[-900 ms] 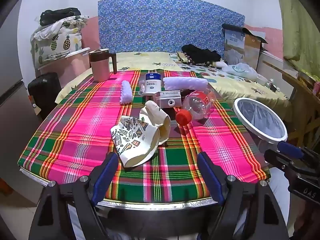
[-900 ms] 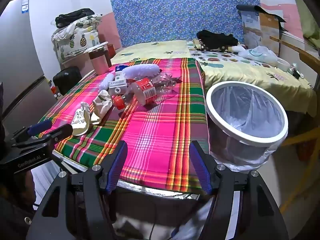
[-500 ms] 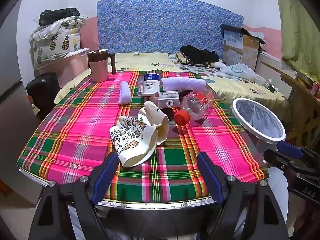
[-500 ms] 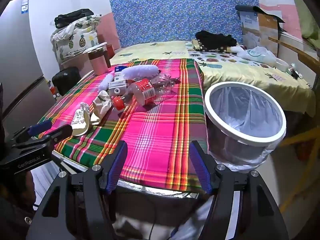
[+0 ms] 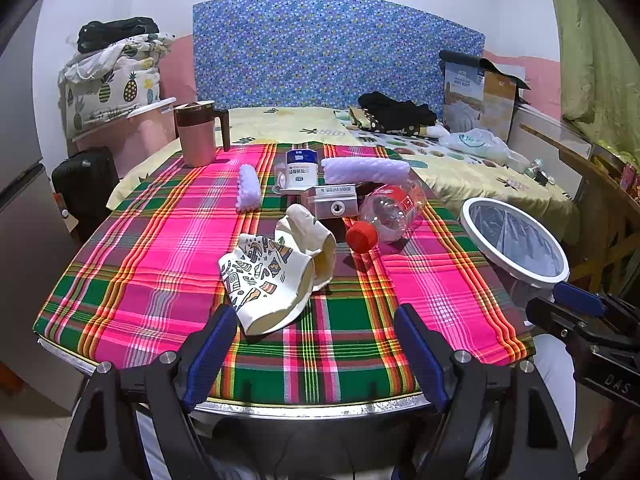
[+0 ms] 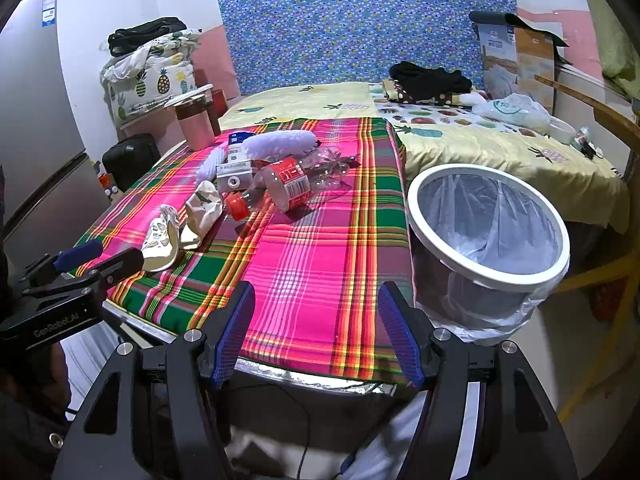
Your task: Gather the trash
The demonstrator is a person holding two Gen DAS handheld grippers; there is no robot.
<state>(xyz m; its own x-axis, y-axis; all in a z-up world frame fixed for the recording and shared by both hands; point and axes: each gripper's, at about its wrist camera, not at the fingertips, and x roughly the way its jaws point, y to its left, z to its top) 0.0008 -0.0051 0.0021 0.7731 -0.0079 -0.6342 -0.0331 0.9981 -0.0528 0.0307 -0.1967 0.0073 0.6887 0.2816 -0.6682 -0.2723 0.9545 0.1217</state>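
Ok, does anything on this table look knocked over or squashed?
Yes. The plastic bottle lies on its side mid-table, red cap toward the near edge, and two paper cups beside it are crushed flat. The pink mug stands upright.

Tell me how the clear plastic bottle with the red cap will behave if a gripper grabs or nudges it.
The plastic bottle lies on its side on the plaid tablecloth, so a nudge would probably roll it. It looks empty, so likely light. Its clear walls look dented, so they may buckle under squeezing; the red cap end is probably firmer.

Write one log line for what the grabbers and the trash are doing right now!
left gripper: open, empty | right gripper: open, empty | plastic bottle: lying on table | bin: beside table
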